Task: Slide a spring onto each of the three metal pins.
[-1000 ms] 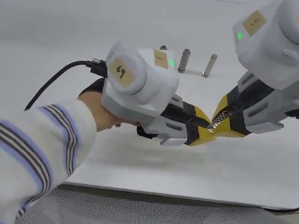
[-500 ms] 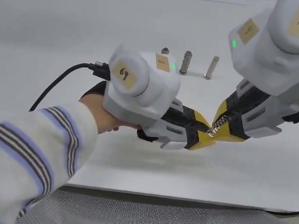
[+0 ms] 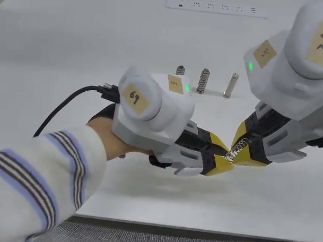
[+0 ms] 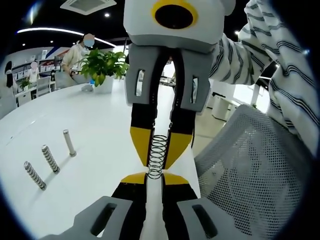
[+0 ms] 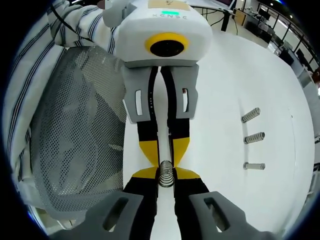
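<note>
With left tool [image 3: 224, 160] and right tool [image 3: 240, 151] both pinching the spring [image 3: 235, 148], loosen only one, keeping it aimed at far bare pin [image 3: 230, 85].

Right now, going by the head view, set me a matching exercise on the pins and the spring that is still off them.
Things:
1. loose spring
2. middle pin
3. rightmost pin

States:
A. bare
B. has a spring on it
C. held off the table between the tips of the left gripper and the right gripper

Pairs: 1-C, 2-B, 3-A.
</note>
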`<state>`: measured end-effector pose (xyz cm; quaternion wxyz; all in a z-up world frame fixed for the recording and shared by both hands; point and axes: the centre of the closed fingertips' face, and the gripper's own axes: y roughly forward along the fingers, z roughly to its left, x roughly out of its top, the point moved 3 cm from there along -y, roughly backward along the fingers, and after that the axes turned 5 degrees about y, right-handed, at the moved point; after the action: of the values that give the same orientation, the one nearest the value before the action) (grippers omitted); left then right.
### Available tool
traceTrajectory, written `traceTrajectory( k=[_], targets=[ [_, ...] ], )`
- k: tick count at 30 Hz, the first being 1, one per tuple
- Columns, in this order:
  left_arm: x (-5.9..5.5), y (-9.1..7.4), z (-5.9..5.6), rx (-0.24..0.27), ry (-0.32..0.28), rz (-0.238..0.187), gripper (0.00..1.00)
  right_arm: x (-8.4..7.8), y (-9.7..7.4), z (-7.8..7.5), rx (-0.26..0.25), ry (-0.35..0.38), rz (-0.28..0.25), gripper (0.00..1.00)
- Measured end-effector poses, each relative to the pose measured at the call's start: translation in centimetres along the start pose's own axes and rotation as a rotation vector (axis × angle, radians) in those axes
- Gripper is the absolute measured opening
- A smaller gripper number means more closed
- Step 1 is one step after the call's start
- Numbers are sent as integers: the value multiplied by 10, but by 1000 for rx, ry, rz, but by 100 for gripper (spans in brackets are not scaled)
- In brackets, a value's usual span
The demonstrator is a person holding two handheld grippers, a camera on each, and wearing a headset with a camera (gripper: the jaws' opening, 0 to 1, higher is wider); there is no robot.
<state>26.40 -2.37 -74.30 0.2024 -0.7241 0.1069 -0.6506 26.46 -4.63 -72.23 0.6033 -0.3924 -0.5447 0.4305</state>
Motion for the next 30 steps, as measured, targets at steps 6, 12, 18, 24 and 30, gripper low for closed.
traceTrajectory(
  k=[6, 12, 18, 24, 30],
  targets=[
    [0, -9, 4, 10, -8, -5, 6, 2, 0, 0, 5, 8, -13, 8],
    [-5, -15, 7, 36, -10, 21, 6, 4, 1, -1, 4, 2, -17, 8],
    [-8, -18, 13, 66, -18, 23, 19, 4, 0, -7, -16, 14, -40, 8],
    [-10, -20, 18, 93, -33, 18, 25, -3, 0, -12, -25, 34, -37, 8],
    [-9, -24, 25, 139, -71, -25, 43, -7, 0, -14, -32, 55, -33, 8]
  ],
)
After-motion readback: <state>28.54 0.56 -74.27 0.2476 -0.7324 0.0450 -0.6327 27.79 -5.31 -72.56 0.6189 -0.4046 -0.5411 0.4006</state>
